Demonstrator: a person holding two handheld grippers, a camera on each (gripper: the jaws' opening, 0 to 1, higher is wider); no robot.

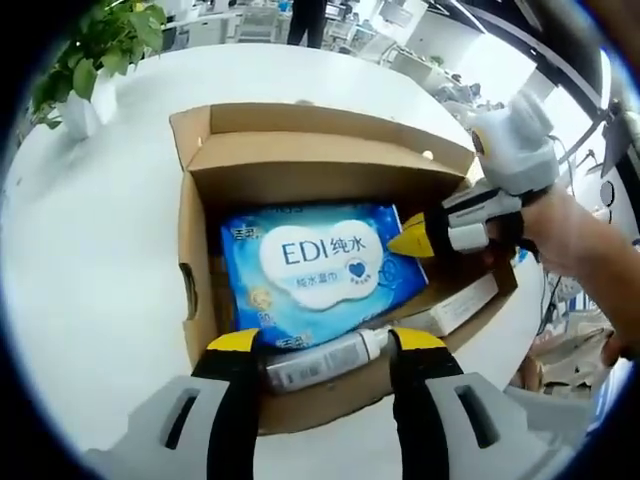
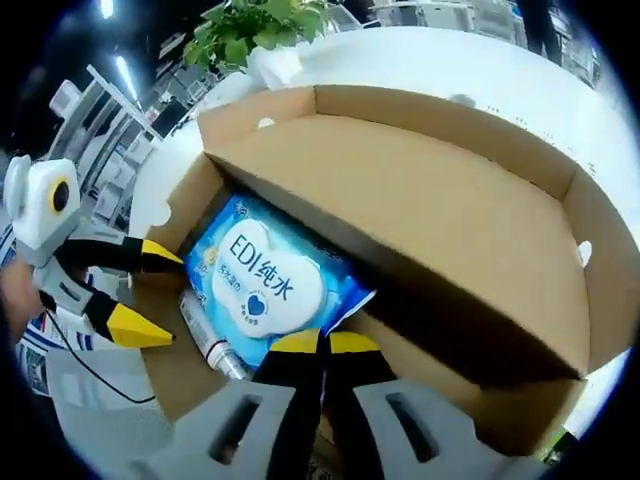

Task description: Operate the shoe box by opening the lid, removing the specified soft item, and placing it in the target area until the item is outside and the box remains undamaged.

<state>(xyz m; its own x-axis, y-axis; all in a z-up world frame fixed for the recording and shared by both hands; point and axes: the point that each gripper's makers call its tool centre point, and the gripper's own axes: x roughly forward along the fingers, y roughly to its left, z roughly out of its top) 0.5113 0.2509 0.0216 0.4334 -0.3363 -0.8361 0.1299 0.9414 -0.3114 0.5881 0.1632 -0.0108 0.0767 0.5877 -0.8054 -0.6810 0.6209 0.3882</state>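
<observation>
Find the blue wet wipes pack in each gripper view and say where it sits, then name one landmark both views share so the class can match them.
Left gripper view: the blue wet wipes pack lies flat in the open shoe box, centre of picture.
Right gripper view: the pack lies left of centre, under the raised lid.
Shared landmark: the silver tube lying alongside the pack.

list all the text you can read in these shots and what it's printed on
"EDI 纯水": large blue letters on the white cloud patch of the blue wet wipes pack lying in the open shoe box.
Smaller line under it on the same cloud patch, with a heart mark: too blurred to read.
Small logo at the pack's top corner: unreadable.
Print on the small bottle beside the pack: too small to read.
</observation>
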